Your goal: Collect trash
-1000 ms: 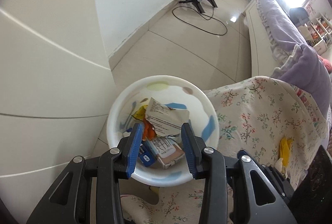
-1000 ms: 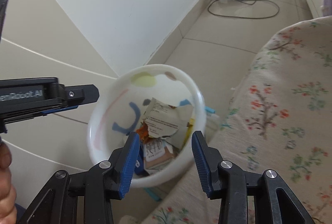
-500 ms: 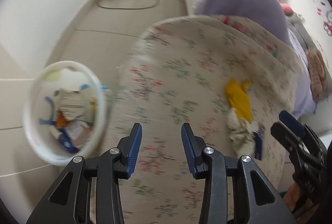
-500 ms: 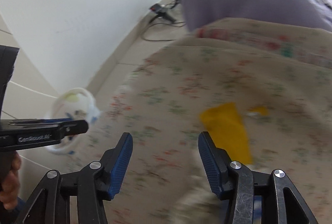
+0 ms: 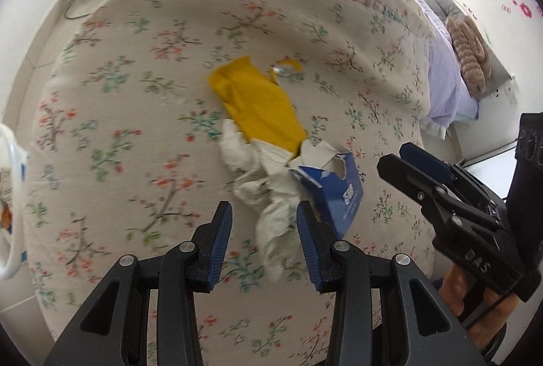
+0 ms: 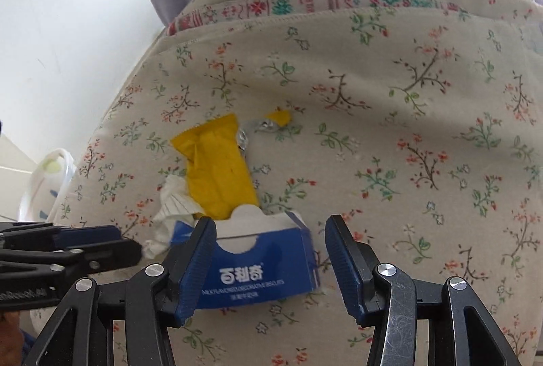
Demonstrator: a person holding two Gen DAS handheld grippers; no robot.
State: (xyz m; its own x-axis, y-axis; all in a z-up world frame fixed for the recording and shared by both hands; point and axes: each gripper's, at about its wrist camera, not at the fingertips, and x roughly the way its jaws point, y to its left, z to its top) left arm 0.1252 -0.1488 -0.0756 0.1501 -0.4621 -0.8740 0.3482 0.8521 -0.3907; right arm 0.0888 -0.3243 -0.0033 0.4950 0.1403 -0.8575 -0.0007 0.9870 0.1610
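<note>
Beside blue box (image 6: pixel 258 267), yellow wrapper (image 6: pixel 217 169), crumpled tissue (image 5: pixel 268 196)

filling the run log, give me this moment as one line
stage: reaching for trash on floral cover | left gripper: open over crumpled tissue | right gripper: open around blue box | yellow wrapper: lying free

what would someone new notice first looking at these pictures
Most striking is a small heap of litter in the middle of the floral cream bedspread: a flat yellow foil wrapper, crumpled white tissue under its near end, and a torn blue cardboard box beside the tissue. The right claw hangs open astride the blue box, and the left claw hangs open just above the tissue.
</note>
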